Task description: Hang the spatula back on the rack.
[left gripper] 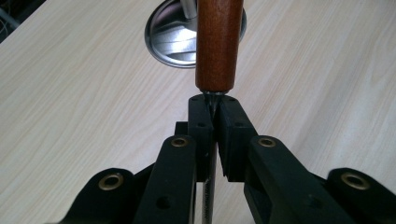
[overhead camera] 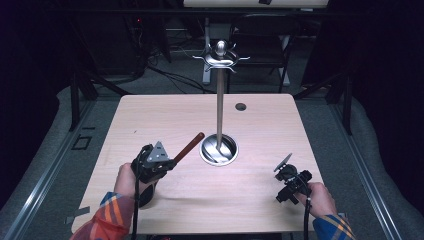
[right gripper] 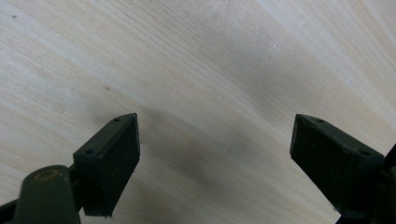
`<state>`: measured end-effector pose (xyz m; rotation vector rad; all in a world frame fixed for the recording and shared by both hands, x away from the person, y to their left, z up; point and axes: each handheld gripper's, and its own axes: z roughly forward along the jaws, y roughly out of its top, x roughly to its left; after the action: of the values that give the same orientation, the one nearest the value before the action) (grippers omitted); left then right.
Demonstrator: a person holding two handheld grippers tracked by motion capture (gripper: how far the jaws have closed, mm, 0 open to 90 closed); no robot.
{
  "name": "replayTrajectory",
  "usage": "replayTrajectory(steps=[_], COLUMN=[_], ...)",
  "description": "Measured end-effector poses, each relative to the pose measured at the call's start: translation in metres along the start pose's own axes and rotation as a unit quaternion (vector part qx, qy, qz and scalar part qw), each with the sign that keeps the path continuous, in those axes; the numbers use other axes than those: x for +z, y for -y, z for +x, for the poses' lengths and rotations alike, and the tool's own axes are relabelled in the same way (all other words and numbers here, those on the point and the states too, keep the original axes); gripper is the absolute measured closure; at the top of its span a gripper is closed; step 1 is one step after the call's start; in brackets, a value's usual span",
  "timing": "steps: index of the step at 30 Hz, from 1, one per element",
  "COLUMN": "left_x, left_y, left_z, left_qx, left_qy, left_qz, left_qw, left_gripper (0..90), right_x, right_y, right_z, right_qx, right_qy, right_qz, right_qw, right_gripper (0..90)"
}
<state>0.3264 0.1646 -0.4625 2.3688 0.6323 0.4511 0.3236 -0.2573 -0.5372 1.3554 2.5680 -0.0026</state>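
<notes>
My left gripper [overhead camera: 172, 162] is shut on a utensil, its pads [left gripper: 201, 121] clamped on the thin metal shank just below the brown wooden handle [left gripper: 218, 46]. The handle [overhead camera: 190, 146] sticks out past the jaws, slanting up toward the round base [overhead camera: 219, 150] of a tall metal hanger stand [overhead camera: 220, 100]. A dark part [overhead camera: 146, 196] shows under the left hand; I cannot tell what it is. The stand's base [left gripper: 170, 39] lies just beyond the handle. My right gripper [overhead camera: 281, 179] hovers over the table's front right, open, with bare wood between its fingers [right gripper: 109, 154].
The stand's top carries curved metal hooks [overhead camera: 221, 57]. A small round hole [overhead camera: 240, 106] sits in the light wooden table [overhead camera: 150, 115] at the back. Dark floor, cables and a chair lie beyond the far edge.
</notes>
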Motion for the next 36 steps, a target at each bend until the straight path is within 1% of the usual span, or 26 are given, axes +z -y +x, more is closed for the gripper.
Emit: replayTrajectory(steps=[3,7,8,12,14,15,17,19,20,22,23,24,26,27,30,31,32,34,35,36], left_x=[-0.005,-0.012,-0.014,-0.021,-0.025,-0.028,-0.033,-0.038,-0.04,-0.043,-0.044,-0.044,-0.044,-0.044,-0.043,-0.042,-0.043,-0.043,-0.044,-0.044], left_y=[-0.002,-0.002,-0.002,0.0,0.003,0.004,0.007,0.008,0.008,0.007,0.006,0.006,0.004,0.004,0.001,0.0,0.0,-0.001,-0.001,-0.002], left_z=[0.002,0.006,0.007,0.01,0.014,0.016,0.021,0.024,0.025,0.026,0.026,0.027,0.027,0.027,0.026,0.026,0.027,0.028,0.028,0.028], left_qx=[-0.004,-0.014,-0.015,-0.024,-0.028,-0.037,-0.049,-0.062,-0.064,-0.067,-0.067,-0.068,-0.071,-0.071,-0.075,-0.077,-0.081,-0.089,-0.092,-0.094], left_qy=[-0.002,-0.008,-0.009,-0.013,-0.014,-0.012,-0.009,-0.008,-0.007,-0.007,-0.007,-0.008,-0.008,-0.008,-0.009,-0.006,-0.005,0.006,0.008,0.01], left_qz=[-0.008,-0.027,-0.029,-0.052,-0.08,-0.09,-0.114,-0.132,-0.138,-0.147,-0.147,-0.151,-0.154,-0.152,-0.156,-0.157,-0.161,-0.169,-0.173,-0.174], left_qw=[1.0,0.9995,0.9994,0.9983,0.9963,0.9952,0.9922,0.9893,0.9883,0.9868,0.9868,0.9862,0.9855,0.9858,0.9849,0.9846,0.9836,0.9815,0.9805,0.9801], left_gripper=[84.7,84.8,84.8,84.8,84.8,84.9,84.9,84.9,84.9,84.8,84.8,84.8,84.8,84.8,84.8,84.7,84.7,84.7,84.7,84.7], right_x=[0.0,0.0,0.0,0.0,0.0,0.0,0.0,0.0,0.0,0.001,0.001,0.0,0.0,-0.001,-0.001,0.0,0.0,0.0,0.0,0.0], right_y=[0.0,0.0,0.0,0.0,0.0,0.0,0.0,0.0,0.0,0.0,0.0,0.0,0.0,0.0,0.0,0.001,0.001,0.001,0.001,0.001], right_z=[0.0,0.0,0.0,0.0,0.0,0.0,0.0,0.0,0.0,0.001,0.001,0.0,0.0,0.0,0.0,0.0,0.0,0.0,0.0,-0.001], right_qx=[0.0,0.0,0.0,-0.001,-0.003,-0.003,-0.003,-0.003,-0.003,0.001,0.002,-0.003,-0.004,-0.004,-0.004,-0.004,-0.004,-0.004,-0.003,-0.003], right_qy=[0.0,0.001,0.002,0.002,0.002,0.002,0.001,0.002,0.002,0.002,0.001,0.001,0.002,0.002,0.002,0.001,0.001,0.002,0.001,0.001], right_qz=[0.0,0.0,0.001,0.001,0.003,0.003,0.004,0.005,0.004,-0.002,-0.002,0.004,0.005,0.003,0.004,0.0,0.0,0.001,0.001,0.002], right_qw=[1.0,1.0,1.0,1.0,1.0,1.0,1.0,1.0,1.0,1.0,1.0,1.0,1.0,1.0,1.0,1.0,1.0,1.0,1.0,1.0], right_gripper=[15.5,15.5,15.5,15.5,15.5,15.5,15.5,15.5,15.5,15.5,15.5,15.5,15.5,15.5,15.5,15.5,15.5,15.5,15.5,15.5])
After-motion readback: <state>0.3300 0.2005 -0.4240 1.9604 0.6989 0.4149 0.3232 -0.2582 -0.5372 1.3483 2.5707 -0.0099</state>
